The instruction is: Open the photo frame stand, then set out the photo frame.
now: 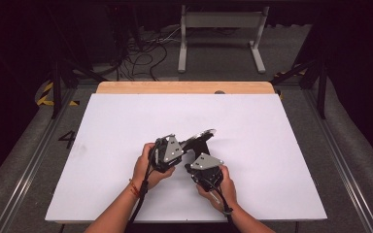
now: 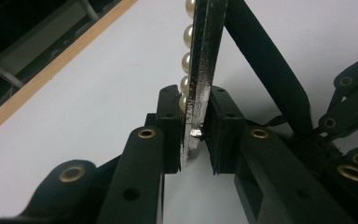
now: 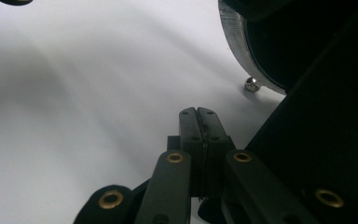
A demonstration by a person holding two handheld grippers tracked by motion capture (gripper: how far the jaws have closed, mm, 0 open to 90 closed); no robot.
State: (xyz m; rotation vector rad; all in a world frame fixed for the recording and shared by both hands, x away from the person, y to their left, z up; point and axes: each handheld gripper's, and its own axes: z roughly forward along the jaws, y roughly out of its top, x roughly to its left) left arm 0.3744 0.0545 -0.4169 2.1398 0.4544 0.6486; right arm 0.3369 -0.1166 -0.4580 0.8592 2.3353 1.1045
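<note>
A flat frame (image 1: 203, 136) with a glittery silver rim (image 2: 205, 56), a row of pearl beads (image 2: 186, 60) on one face and a black back with a prop strut (image 2: 265, 60) is held edge-up above the white table top (image 1: 126, 126). My left gripper (image 1: 187, 144) (image 2: 196, 130) is shut on the frame's rim. My right gripper (image 1: 190, 167) (image 3: 199, 116) is just below and beside it, with its jaws pressed together and nothing visible between them. The curved rim (image 3: 235, 42), a small metal ball foot (image 3: 251, 84) and the black back (image 3: 326, 140) lie close to its right.
The white board lies on a wooden table whose bare edge (image 1: 184, 87) shows at the far side. Beyond it on the floor stand a grey metal bench frame (image 1: 221, 29) and loose cables (image 1: 141, 58). Metal rails (image 1: 29, 160) run along both sides.
</note>
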